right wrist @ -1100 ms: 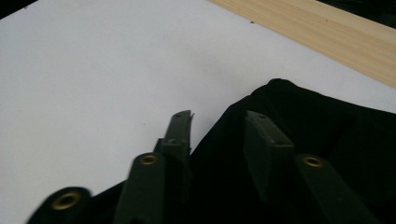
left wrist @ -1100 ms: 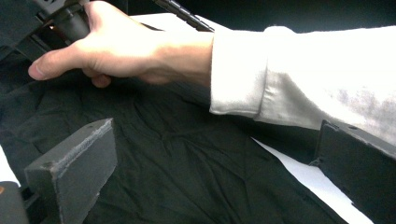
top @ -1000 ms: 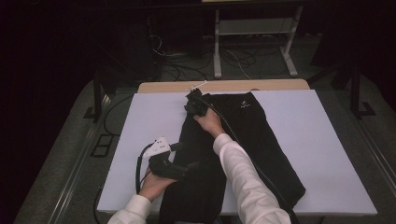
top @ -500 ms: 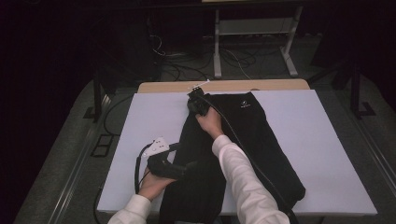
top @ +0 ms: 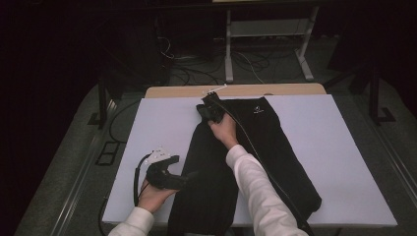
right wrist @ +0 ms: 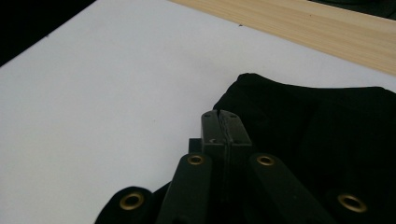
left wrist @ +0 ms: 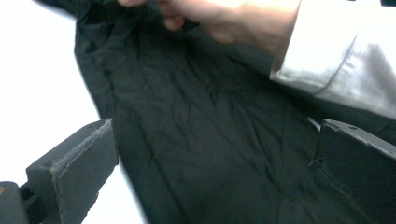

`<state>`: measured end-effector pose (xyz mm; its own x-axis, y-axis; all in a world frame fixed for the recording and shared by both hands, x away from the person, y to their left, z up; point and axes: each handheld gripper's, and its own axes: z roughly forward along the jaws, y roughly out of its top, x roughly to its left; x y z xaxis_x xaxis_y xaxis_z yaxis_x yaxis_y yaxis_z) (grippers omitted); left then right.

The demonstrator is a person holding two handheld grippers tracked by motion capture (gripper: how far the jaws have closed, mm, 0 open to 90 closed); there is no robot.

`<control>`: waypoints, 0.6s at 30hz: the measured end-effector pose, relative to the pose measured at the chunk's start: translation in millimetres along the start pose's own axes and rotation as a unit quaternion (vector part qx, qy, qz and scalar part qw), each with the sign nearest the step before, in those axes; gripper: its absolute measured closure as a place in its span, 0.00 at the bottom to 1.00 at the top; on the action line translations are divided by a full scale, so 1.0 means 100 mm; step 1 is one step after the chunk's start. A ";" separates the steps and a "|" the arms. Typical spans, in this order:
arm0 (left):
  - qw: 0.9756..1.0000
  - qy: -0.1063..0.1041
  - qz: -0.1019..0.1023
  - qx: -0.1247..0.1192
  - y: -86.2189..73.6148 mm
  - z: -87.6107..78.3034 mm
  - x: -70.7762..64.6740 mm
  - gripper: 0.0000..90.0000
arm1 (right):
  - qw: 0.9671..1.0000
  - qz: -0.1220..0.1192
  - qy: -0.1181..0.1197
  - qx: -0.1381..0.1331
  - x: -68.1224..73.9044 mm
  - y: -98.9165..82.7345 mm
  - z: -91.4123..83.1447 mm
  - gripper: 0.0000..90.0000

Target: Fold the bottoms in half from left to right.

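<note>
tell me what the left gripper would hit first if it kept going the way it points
Probably the black garment: the left gripper points across it with jaws wide open, cloth filling the space ahead. Farther along is the person's right hand, though depth is hard to judge.

The setting appears to be a lab or recording studio, though the surroundings are too dark to be sure. A white-covered work table (top: pixel 147 132) on a wooden top (top: pixel 295 90) holds a black garment (top: pixel 275 147). Beyond the right gripper (top: pixel 209 112), loose cables (top: pixel 196 73) cross the floor beside a white metal stand (top: pixel 268 34).
</note>
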<state>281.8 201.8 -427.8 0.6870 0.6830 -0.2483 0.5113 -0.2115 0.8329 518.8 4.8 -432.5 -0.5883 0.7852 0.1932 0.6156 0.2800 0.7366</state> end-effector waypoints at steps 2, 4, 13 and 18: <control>1.000 0.004 -0.003 0.005 -0.02 -0.05 0.02 0.00 | 1.000 0.001 -0.001 -0.003 0.00 0.00 -0.01 0.99; 1.000 0.009 -0.005 0.008 -0.04 -0.11 0.03 0.00 | 1.000 0.002 -0.001 -0.005 0.00 0.01 -0.03 0.99; 0.999 0.015 -0.022 0.028 -0.15 -0.24 0.08 0.00 | 1.000 0.002 -0.007 -0.018 -0.01 0.03 -0.11 0.99; 0.999 0.006 -0.014 0.049 -0.17 -0.26 0.07 0.00 | 1.000 0.000 -0.009 -0.017 -0.03 0.02 -0.13 0.99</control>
<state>264.3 229.0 -431.1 0.6651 0.6983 -0.2646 0.5791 -0.2587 0.7731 514.6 -4.5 -423.1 -0.5785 0.7949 0.1829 0.5979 0.2607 0.7580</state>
